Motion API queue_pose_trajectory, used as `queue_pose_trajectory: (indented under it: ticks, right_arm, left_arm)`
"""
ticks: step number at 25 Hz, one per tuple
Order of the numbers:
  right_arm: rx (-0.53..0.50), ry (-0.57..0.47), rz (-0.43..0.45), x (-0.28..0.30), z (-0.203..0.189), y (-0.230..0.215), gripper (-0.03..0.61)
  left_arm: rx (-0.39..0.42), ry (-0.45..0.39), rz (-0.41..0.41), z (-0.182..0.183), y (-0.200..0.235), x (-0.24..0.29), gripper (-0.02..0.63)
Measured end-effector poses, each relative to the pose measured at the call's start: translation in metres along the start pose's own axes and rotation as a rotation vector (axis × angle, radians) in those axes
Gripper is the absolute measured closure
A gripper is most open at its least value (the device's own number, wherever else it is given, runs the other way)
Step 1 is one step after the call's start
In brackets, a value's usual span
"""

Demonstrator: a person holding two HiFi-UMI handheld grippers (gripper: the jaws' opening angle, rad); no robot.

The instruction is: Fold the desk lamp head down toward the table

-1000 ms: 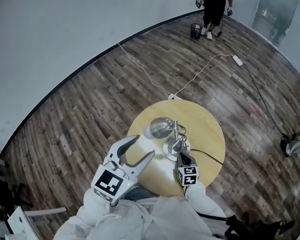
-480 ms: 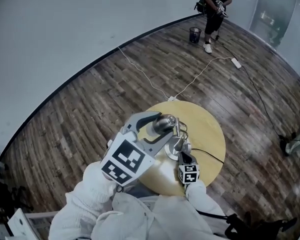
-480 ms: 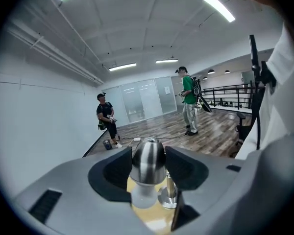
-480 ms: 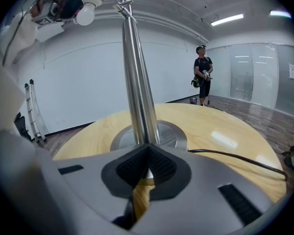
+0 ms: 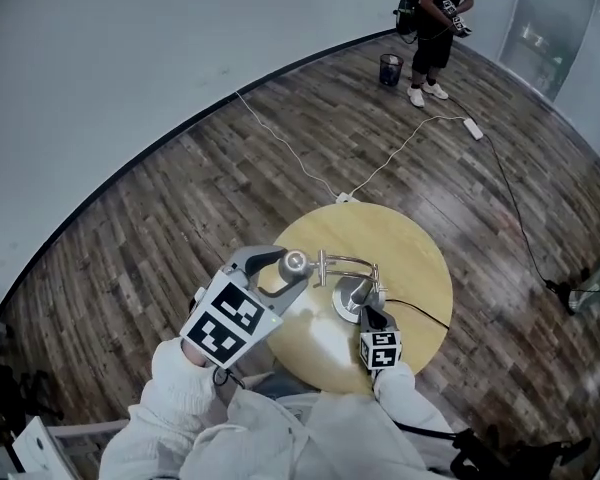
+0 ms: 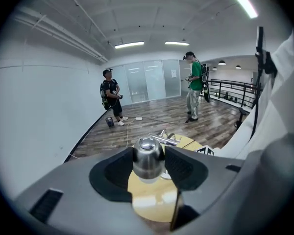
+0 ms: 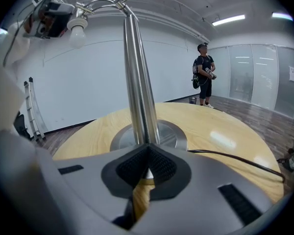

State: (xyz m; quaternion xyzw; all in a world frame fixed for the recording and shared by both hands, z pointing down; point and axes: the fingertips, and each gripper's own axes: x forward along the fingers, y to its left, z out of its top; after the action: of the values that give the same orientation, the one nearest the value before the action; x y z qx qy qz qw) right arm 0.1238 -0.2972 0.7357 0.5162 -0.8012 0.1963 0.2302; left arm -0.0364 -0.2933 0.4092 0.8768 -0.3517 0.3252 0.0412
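Note:
A chrome desk lamp stands on the round yellow table (image 5: pixel 420 258), with its disc base (image 5: pixel 348 300) near the middle. Its upper arm (image 5: pixel 347 259) lies about level and ends in the small lamp head (image 5: pixel 297 261). My left gripper (image 5: pixel 292 266) has that head (image 6: pixel 148 155) between its pads. The jaws are closing, and both pads touch the head's sides. My right gripper (image 5: pixel 364 314) is shut on the lamp pole (image 7: pixel 137 92) just above the base (image 7: pixel 172 134). The right gripper view shows the bulb (image 7: pixel 77 32) high at the left.
The lamp's black cord (image 5: pixel 420 312) runs off the table's right side. White cables (image 5: pixel 300 156) and a power strip (image 5: pixel 474 121) lie on the wood floor. A person (image 5: pixel 435 13) stands by a dark bin (image 5: pixel 391 65) far off; another person (image 6: pixel 195 89) is farther right.
My left gripper rose from the table's near left to the lamp head and took it between its jaws. The head shifted left and the upper arm swung level. My right gripper stayed put.

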Motion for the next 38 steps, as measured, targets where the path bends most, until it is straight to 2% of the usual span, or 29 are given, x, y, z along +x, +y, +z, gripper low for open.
queue_pose_trajectory:
  ticks: [2, 6, 11, 16, 21, 26, 32, 38]
  right_arm:
    - [-0.005, 0.004, 0.003, 0.001, 0.0, 0.001, 0.566]
    - [-0.02, 0.011, 0.008, 0.001, 0.001, 0.0, 0.566]
    - [-0.021, 0.011, 0.007, 0.002, 0.001, -0.001, 0.566]
    - [-0.018, 0.013, 0.009, 0.002, 0.0, 0.002, 0.566]
    - [-0.023, 0.012, 0.01, 0.003, 0.002, 0.002, 0.566]
    - [-0.055, 0.013, 0.012, 0.005, 0.003, 0.002, 0.566]
    - [-0.058, 0.02, 0.016, 0.007, 0.003, 0.001, 0.566]
    - [-0.048, 0.036, 0.015, 0.007, 0.004, 0.001, 0.566]
  left_arm:
    - [-0.011, 0.03, -0.008, -0.012, 0.003, 0.003, 0.413]
    - [-0.087, 0.077, -0.039, -0.035, 0.005, 0.009, 0.413]
    - [-0.158, 0.098, -0.053, -0.062, 0.009, 0.019, 0.413]
    - [-0.207, 0.11, -0.108, -0.09, 0.009, 0.032, 0.413]
    - [-0.232, 0.189, -0.159, -0.124, 0.007, 0.057, 0.407]
    - [-0.262, 0.227, -0.195, -0.144, 0.001, 0.082, 0.402]
    - [-0.306, 0.211, -0.246, -0.162, -0.006, 0.112, 0.396]
    - [-0.306, 0.199, -0.298, -0.169, -0.012, 0.128, 0.396]
